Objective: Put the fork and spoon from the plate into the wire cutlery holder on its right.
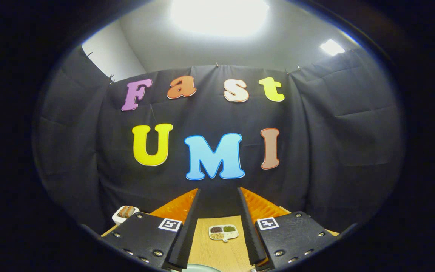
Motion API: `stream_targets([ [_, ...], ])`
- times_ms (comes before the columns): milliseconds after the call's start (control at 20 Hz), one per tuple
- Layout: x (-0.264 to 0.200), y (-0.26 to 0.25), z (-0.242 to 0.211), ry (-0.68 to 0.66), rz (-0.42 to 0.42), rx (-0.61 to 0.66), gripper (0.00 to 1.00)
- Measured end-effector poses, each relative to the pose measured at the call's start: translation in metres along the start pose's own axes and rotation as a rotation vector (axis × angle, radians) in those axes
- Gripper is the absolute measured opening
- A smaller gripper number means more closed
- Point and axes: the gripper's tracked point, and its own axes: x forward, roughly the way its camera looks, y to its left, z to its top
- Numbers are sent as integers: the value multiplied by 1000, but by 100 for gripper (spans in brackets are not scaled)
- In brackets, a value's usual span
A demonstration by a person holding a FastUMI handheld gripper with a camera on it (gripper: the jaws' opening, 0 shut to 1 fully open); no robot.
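Note:
My gripper (218,193) is held high and level, facing the black cloth wall, with its two fingers open and nothing between them. Between the fingers, down at their base, a pale curved rim of the plate (198,268) peeks in on the wooden table (217,253). I cannot see a fork, a spoon or the wire holder from this angle.
A small white divided dish (223,232) with several kinds of grains or beans lies on the table beyond the fingers. A white container (124,214) with brownish pieces stands at the table's far left, near the cloth wall.

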Motion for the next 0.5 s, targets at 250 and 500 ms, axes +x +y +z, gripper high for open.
stream_targets([
  [250,-1,14,4,-31,34,-28,58],
  [500,5,20,-4,-4,56,-31,58],
])
